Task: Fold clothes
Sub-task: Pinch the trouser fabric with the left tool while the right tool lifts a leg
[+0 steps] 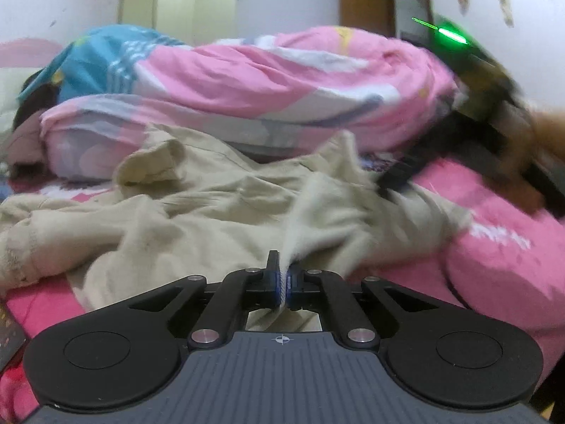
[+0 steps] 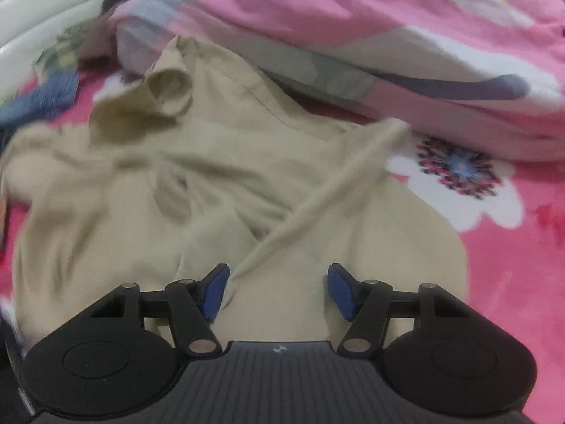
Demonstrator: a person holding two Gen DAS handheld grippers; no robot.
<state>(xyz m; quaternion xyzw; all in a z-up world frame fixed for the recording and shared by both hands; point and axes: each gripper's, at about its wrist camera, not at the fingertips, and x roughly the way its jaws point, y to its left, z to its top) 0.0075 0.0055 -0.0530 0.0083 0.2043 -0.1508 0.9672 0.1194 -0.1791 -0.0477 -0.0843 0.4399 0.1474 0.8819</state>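
A beige garment point(image 1: 197, 212) lies crumpled on a pink bed. My left gripper point(image 1: 282, 275) is shut on a fold of its cloth, which runs up from between the pads as a taut ridge. In the right wrist view the same beige garment point(image 2: 212, 183) spreads below my right gripper point(image 2: 278, 288), whose blue pads stand apart with only flat cloth beneath them. A raised strip of the fabric runs diagonally from beside its left pad point(image 2: 214, 291). The right gripper point(image 1: 399, 176) also shows blurred at the right of the left wrist view, held by a hand point(image 1: 543, 141).
A rolled pink and blue quilt point(image 1: 265, 84) lies across the bed behind the garment. The pink floral bedsheet point(image 2: 512, 247) shows at the right. A wardrobe point(image 1: 183, 7) and a door point(image 1: 367, 0) stand by the far wall.
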